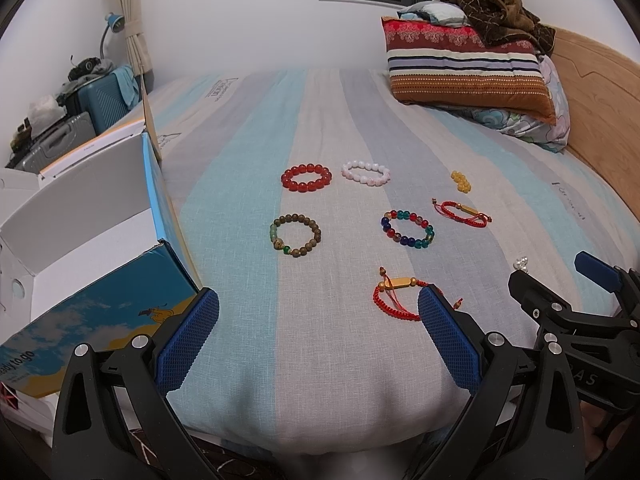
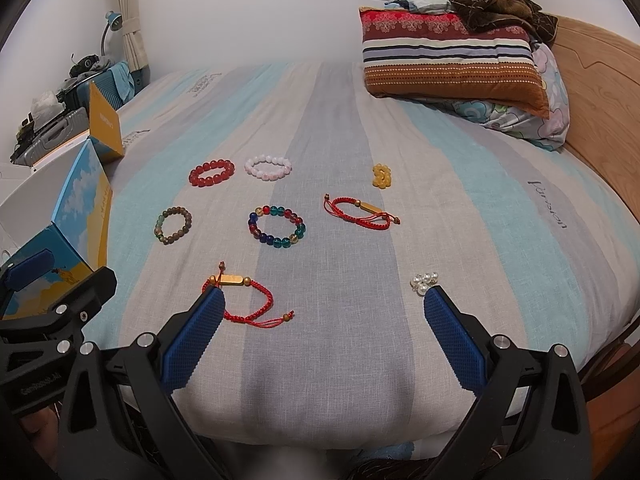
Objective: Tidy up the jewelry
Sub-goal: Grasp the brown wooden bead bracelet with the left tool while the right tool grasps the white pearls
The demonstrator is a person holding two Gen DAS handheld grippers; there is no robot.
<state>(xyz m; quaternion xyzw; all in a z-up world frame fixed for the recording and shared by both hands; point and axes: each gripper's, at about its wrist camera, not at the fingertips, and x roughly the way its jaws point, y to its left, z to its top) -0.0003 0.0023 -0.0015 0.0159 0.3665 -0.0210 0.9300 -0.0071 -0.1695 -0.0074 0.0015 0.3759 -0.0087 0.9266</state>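
Striped pillow [image 1: 468, 68], brown blanket [image 1: 496, 8], suitcases [image 1: 92, 104], blue lamp [image 1: 114, 22], curtain [image 1: 134, 20]

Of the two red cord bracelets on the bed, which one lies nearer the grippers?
The near red cord bracelet, by the right gripper's left fingertip. The far red cord bracelet lies beside the multicoloured bead bracelet.

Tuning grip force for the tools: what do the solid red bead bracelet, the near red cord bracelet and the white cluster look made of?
Red bead bracelet: glossy, translucent round beads, likely glass or polished stone; can't tell which.
Near red cord bracelet: braided red cord, limp and matte, with a gold-coloured bar, probably metal.
White cluster: shiny pearl-like beads, possibly plastic; too small to be sure.
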